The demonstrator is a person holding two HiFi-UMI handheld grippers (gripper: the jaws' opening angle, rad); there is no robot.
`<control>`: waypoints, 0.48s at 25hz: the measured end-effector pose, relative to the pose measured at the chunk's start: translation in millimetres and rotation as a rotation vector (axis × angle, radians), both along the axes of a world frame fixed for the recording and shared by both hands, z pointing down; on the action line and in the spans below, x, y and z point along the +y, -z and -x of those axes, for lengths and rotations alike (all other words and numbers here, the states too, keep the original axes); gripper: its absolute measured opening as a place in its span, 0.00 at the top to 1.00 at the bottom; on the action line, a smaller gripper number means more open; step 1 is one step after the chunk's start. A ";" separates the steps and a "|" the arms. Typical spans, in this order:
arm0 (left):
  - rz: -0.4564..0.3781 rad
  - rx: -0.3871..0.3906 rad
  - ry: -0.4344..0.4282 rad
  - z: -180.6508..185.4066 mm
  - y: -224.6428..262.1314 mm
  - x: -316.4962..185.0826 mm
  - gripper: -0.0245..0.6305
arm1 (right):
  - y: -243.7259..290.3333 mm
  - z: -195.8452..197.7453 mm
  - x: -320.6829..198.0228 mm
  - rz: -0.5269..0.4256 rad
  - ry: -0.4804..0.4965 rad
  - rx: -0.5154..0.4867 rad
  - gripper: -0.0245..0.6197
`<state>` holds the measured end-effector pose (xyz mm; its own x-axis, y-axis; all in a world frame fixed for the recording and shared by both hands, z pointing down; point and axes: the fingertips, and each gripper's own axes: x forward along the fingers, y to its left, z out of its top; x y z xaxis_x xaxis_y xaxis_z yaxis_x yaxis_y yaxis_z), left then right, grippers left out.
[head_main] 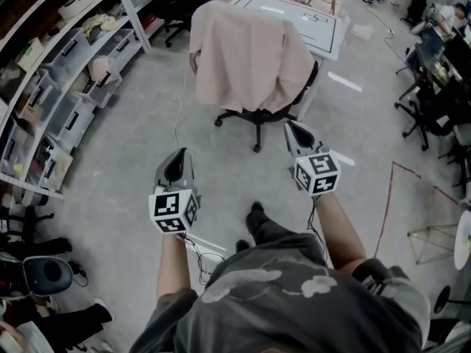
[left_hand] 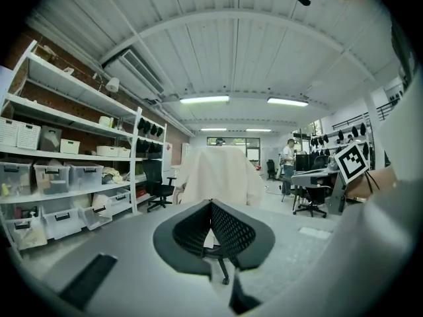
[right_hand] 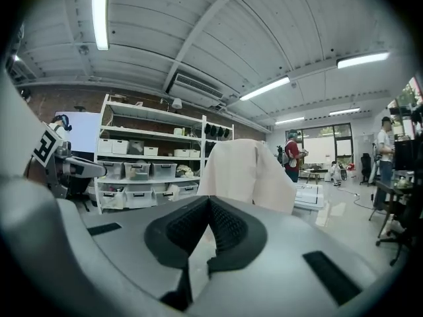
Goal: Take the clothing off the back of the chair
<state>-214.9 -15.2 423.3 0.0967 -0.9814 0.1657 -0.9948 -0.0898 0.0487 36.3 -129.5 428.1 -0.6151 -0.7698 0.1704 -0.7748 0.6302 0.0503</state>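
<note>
A pale pink garment (head_main: 246, 57) hangs over the back of a black office chair (head_main: 257, 120) that stands on the grey floor ahead of me. The same garment (left_hand: 221, 174) shows straight ahead in the left gripper view and as a draped shape (right_hand: 248, 174) in the right gripper view. My left gripper (head_main: 176, 164) is shut and empty, short of the chair and to its left. My right gripper (head_main: 298, 133) is shut and empty too, close to the chair's right side but apart from the cloth.
White shelves (head_main: 70, 72) with storage bins line the left side. A white table (head_main: 302, 17) stands right behind the chair. Another black chair (head_main: 176, 6) is at the back left, more chairs and desks (head_main: 434, 101) at the right. A person (right_hand: 291, 156) stands far off.
</note>
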 end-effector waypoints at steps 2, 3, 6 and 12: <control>-0.001 -0.004 0.005 7.0 1.4 -17.2 0.96 | 2.1 8.0 -21.6 -0.014 -0.011 -0.006 0.97; -0.003 -0.009 0.007 9.9 2.5 -26.2 0.96 | 3.3 11.1 -34.2 -0.020 -0.018 -0.010 0.97; -0.004 -0.031 0.008 18.1 3.3 -55.0 0.96 | 7.1 16.4 -74.5 -0.032 -0.046 -0.033 0.97; -0.023 -0.067 0.003 38.7 14.9 -128.0 0.96 | 23.8 15.4 -159.5 -0.053 -0.151 -0.097 0.97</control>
<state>-253.5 -143.2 408.4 0.0831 -0.9853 0.1493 -0.9960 -0.0871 -0.0204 21.0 -289.0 404.3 -0.5034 -0.8610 0.0725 -0.8632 0.5048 0.0005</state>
